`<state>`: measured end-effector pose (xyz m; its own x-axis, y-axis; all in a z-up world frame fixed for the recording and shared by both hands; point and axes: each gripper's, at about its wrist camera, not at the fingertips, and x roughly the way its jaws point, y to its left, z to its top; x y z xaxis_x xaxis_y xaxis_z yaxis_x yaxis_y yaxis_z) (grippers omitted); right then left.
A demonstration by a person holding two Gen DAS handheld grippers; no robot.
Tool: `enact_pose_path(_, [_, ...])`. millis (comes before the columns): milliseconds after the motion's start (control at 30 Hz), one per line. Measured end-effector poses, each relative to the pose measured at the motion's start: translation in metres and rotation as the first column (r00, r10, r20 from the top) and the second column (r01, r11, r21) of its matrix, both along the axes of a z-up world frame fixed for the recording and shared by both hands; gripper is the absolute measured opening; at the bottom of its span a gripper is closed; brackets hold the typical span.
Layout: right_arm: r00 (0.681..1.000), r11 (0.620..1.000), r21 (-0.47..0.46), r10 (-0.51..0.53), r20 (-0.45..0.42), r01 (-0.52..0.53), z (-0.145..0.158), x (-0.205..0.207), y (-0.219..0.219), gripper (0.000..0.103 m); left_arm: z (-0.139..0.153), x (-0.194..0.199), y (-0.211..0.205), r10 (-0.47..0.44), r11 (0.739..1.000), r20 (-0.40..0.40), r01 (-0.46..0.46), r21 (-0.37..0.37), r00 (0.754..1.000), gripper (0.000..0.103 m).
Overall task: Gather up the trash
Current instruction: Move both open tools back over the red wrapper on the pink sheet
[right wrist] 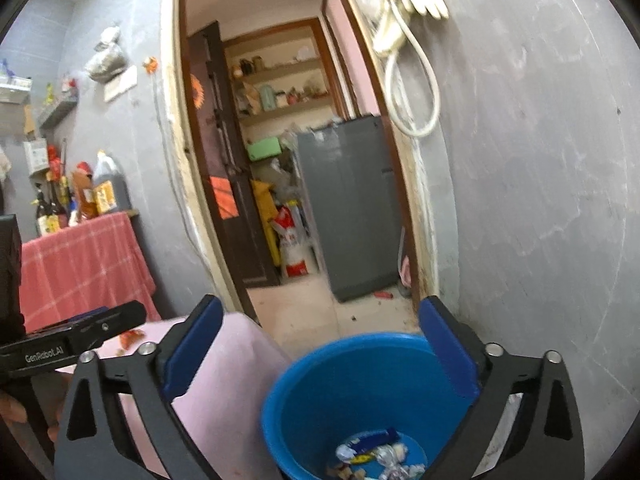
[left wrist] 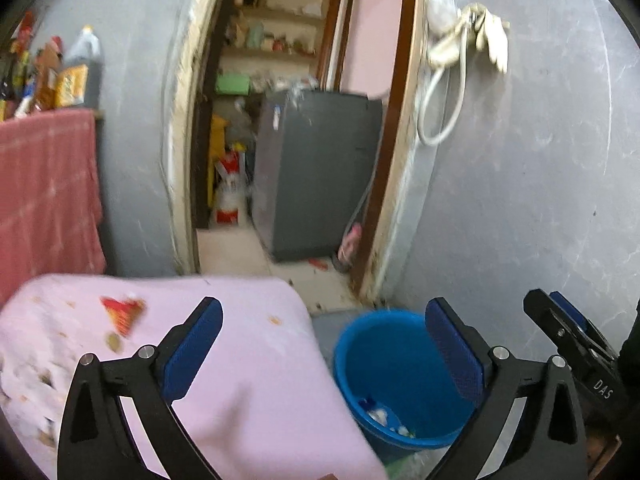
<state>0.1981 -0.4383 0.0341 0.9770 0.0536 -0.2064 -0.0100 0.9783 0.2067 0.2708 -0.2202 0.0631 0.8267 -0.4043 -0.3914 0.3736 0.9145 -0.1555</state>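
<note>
A blue bucket (left wrist: 400, 376) stands on the floor beside a table with a pink cloth (left wrist: 240, 360). It holds several wrappers (right wrist: 372, 456) at its bottom (left wrist: 386, 416). A red wrapper (left wrist: 122, 314) and small scraps lie on the pink cloth, left of my left gripper (left wrist: 324, 356), which is open and empty above the cloth's right edge. My right gripper (right wrist: 320, 356) is open and empty, held over the bucket (right wrist: 360, 400). The red wrapper also shows in the right wrist view (right wrist: 132, 337), partly behind the left gripper's body.
A doorway ahead opens to a room with a grey fridge (left wrist: 320, 172) and shelves. A table with a red checked cloth (left wrist: 44, 196) and bottles stands at the left. A grey wall (left wrist: 520, 184) with a hanging hose and gloves is at the right.
</note>
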Motion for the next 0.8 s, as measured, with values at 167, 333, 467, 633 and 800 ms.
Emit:
enact_pose_path(167, [0.998,0.999,-0.015,0.033,0.058,-0.033,0.022,-0.007,0.026,0.103,0.02,-0.015,0.04,0.063,0.998,0.063,-0.062,-0.021,0.996,0.101])
enact_pose_path(333, [0.99,0.996,-0.052,0.079,0.113,-0.074,0.044,-0.012,0.061,0.103,0.031,-0.027,0.084,0.12,0.992,0.091,-0.117,-0.039,0.989,0.101])
enact_pose_path(467, [0.982,0.992,-0.07,0.112,0.15,-0.103,0.057,-0.011,0.088,0.103,0.037,-0.037,0.118,0.175,0.985,0.115,-0.173,-0.029,0.978,0.101])
enact_pose_path(633, [0.972,0.985,-0.078,0.163,0.167,-0.151,0.064,-0.002,0.121,0.103,0.037,-0.046,0.162,0.24,0.971,0.128,-0.238,-0.034,0.962,0.101])
enact_pose_path(800, [0.963,0.972,-0.058,0.233,0.133,-0.227,0.059,0.013,0.146,0.103,0.027,-0.042,0.203,0.299,0.954,0.105,-0.295,-0.045,0.949,0.101])
